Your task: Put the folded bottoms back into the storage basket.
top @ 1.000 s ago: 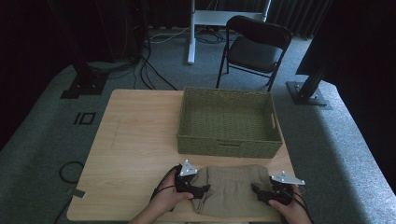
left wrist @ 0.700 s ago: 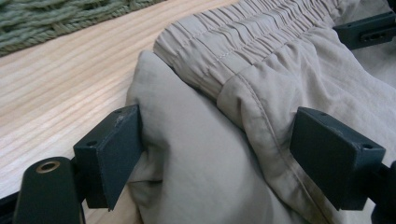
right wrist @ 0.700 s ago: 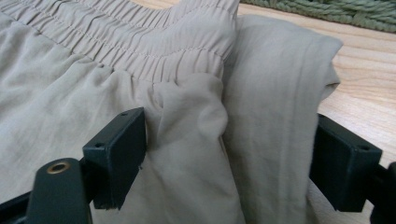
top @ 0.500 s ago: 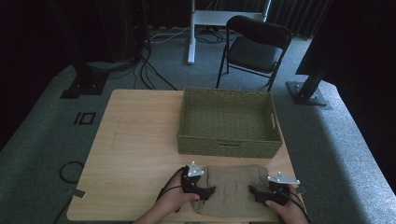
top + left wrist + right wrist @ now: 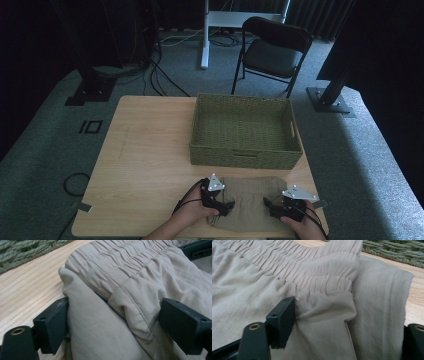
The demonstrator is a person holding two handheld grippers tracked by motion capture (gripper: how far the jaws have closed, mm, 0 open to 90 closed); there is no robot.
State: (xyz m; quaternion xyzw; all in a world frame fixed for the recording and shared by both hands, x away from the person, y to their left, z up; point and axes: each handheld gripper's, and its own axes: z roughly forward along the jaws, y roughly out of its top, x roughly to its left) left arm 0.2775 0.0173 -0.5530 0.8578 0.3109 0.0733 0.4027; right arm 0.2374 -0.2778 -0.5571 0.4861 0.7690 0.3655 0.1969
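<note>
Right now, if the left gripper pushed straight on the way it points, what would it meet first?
The beige shorts: a fold of the fabric already bulges between the jaws of the left gripper, which have just been opening. Beyond that fold lies the gathered elastic waistband, then probably the right gripper, though depth is hard to judge.

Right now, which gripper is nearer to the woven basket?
Left. The left gripper sits at the folded garment's left edge, just below the basket; the right gripper lies slightly lower, at its right edge.

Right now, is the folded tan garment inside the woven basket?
No, the garment lies on the table, in front of the basket.
</note>
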